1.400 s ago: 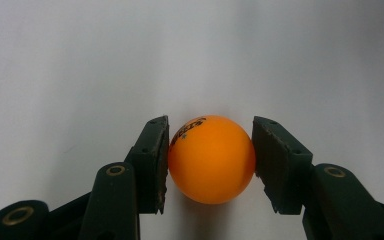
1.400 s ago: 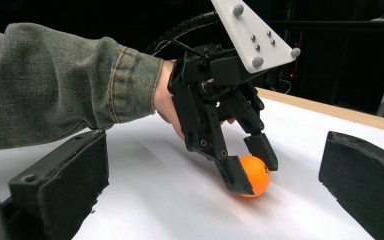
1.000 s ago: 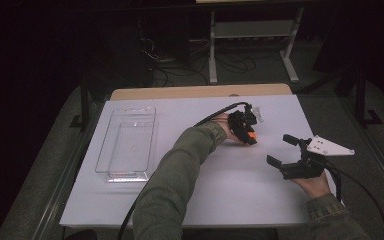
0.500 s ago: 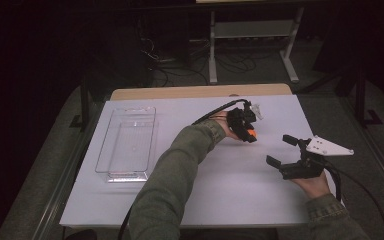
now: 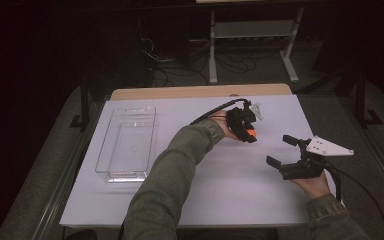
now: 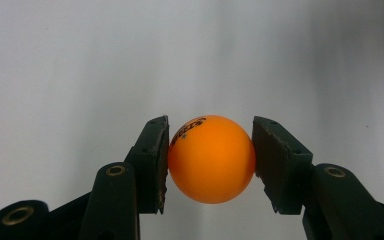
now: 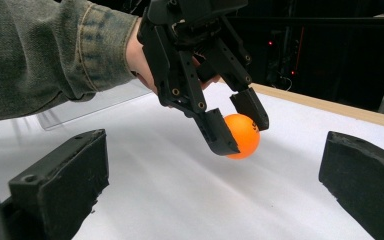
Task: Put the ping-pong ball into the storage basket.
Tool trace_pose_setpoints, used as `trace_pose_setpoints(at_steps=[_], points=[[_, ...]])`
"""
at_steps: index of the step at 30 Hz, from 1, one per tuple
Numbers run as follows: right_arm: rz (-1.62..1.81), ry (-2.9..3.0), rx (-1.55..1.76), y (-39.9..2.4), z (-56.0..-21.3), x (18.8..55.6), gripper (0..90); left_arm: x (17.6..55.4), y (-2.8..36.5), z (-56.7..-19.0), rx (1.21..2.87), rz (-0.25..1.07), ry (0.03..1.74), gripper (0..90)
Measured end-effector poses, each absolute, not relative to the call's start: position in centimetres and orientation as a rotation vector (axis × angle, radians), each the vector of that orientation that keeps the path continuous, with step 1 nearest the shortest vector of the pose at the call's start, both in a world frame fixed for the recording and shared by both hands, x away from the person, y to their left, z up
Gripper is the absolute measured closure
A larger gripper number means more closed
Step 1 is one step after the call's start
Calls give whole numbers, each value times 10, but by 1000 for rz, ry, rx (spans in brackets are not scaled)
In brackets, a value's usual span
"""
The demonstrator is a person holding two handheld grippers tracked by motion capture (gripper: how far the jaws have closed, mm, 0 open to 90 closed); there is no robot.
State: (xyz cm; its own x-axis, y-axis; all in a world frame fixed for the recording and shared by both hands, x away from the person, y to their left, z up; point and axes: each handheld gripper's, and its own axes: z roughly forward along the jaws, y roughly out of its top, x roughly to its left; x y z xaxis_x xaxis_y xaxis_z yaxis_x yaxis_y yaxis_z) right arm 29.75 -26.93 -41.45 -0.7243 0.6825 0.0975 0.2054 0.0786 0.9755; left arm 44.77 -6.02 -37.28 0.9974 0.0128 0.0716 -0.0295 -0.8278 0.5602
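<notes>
I have the ball (image 6: 211,159) pinched in my left gripper (image 5: 246,131) at frame centre, right gripper (image 5: 283,150) wide; next, carry it to the tray (image 5: 126,142) at left.

The orange ball (image 6: 211,158) bears a short line of black print near its top, on the side by one jaw in the left gripper view; the letters are too small and tilted to make out. In the right gripper view a trace of the same black print sits at the ball's edge, equally unreadable. No other writing can be read.
</notes>
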Motion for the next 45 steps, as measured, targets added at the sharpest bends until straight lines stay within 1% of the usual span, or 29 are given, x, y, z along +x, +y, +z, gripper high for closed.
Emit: trace_pose_setpoints(at_steps=[24,38,45], points=[[1682,1988,872,-267,-415,298,0,438,-45,-347,2549,151,-25,503],[1676,1999,874,-265,-416,298,0,431,-24,-324,2539,200,-1,503],[1678,2004,876,-263,-417,298,0,425,-18,-318,2565,219,-8,503]])
